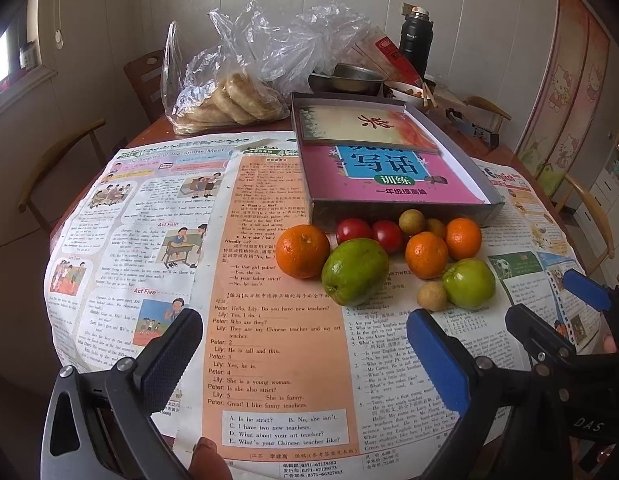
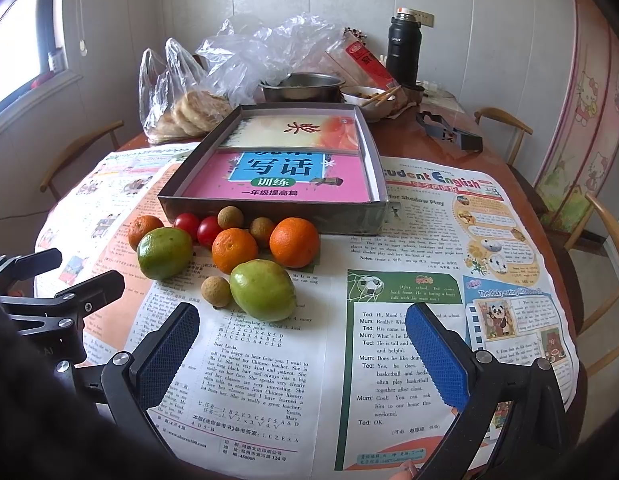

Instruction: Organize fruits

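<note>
The fruits are a loose cluster on the newspaper-covered counter (image 2: pixel 409 240): three oranges (image 2: pixel 294 242), two green fruits (image 2: pixel 263 290), two red cherry tomatoes (image 2: pixel 209 231) and three small brown longans (image 2: pixel 215 291), all lying against the near wall of a shallow box (image 2: pixel 277 210) holding books. Both tongs gape wide and hold nothing. The cluster sits ahead and slightly right of the left tongs (image 1: pixel 305 364), and ahead and left of the right tongs (image 2: pixel 303 356), the nearest green fruit just beyond its left finger.

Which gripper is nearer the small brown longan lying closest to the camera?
Right. The right gripper sits just in front of that longan, slightly to its right; the left gripper is further back and to the longan's left. Both are open.
</note>
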A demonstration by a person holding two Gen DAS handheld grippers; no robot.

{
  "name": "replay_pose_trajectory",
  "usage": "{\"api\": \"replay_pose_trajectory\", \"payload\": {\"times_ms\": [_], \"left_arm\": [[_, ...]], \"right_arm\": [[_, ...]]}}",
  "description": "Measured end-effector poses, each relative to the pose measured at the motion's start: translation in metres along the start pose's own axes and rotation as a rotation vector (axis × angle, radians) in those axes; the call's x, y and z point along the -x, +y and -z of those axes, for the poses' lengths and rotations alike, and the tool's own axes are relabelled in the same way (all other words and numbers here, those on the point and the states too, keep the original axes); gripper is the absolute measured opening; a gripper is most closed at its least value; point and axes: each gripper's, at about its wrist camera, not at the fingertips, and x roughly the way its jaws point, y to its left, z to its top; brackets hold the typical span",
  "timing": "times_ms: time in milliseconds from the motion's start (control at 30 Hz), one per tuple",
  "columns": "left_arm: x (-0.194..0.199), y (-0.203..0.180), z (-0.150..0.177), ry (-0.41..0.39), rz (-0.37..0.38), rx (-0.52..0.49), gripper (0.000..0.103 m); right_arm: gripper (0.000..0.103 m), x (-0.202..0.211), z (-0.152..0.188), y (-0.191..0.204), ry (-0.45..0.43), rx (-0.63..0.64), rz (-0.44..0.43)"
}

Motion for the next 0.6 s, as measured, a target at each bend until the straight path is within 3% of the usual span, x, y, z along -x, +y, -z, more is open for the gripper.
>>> {"api": "replay_pose_trajectory", "payload": {"times_ms": [600], "left_arm": [[-0.0022,0.0025,-0.0044,0.014,0.009,0.006,0.103]], "right_arm": [[0.103,-0.0067,0.0017,-0.0005,0.015,-0.012,-0.01]]}}
